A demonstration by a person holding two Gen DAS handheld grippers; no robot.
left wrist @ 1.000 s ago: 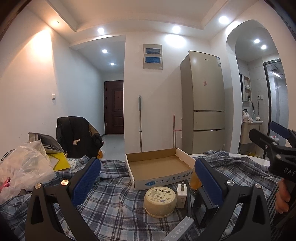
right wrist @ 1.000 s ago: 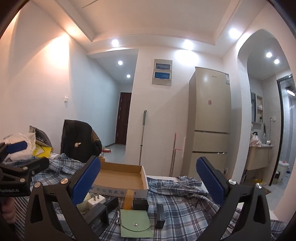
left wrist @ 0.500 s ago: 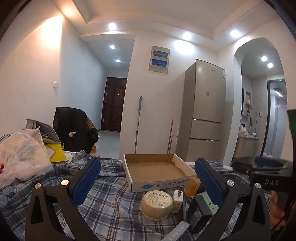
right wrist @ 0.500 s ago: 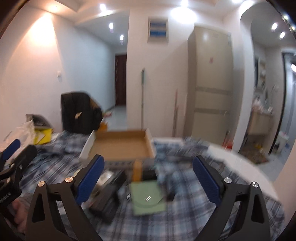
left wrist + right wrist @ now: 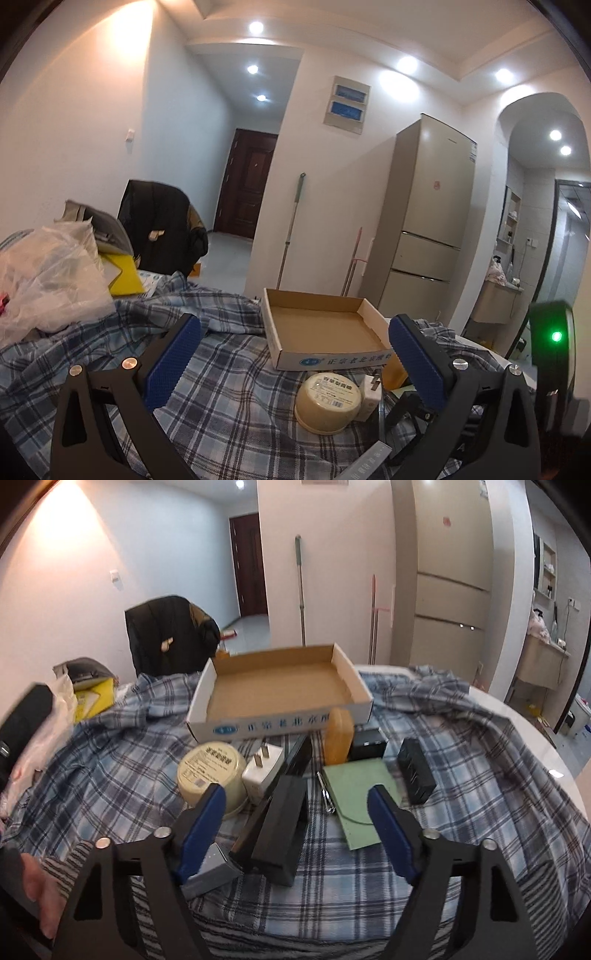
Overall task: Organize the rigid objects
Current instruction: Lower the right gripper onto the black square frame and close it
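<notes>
An open cardboard box (image 5: 273, 725) lies on the checked cloth (image 5: 110, 775). In front of it sit a round cream tin (image 5: 210, 771), a white plug (image 5: 263, 773), an amber bottle (image 5: 340, 734), a green pouch (image 5: 360, 797), two small black boxes (image 5: 415, 770) and a long black box (image 5: 277, 819). My right gripper (image 5: 295, 801) points down at the long black box. Its jaws are closing, with the box between them and the pads clear of it. My left gripper (image 5: 295, 328) is held open and empty, short of the tin (image 5: 327, 402) and the cardboard box (image 5: 332, 360).
A grey box (image 5: 210, 871) lies by the right gripper's left finger. A plastic bag (image 5: 48, 280) and a yellow item (image 5: 123, 275) sit at the far left. Behind are a chair with a black jacket (image 5: 162, 229) and a fridge (image 5: 432, 221). A hand (image 5: 40, 897) shows at lower left.
The right gripper has tipped downward and moved in over the objects, and its jaws have narrowed. The left gripper has rolled and shifted a little sideways.
</notes>
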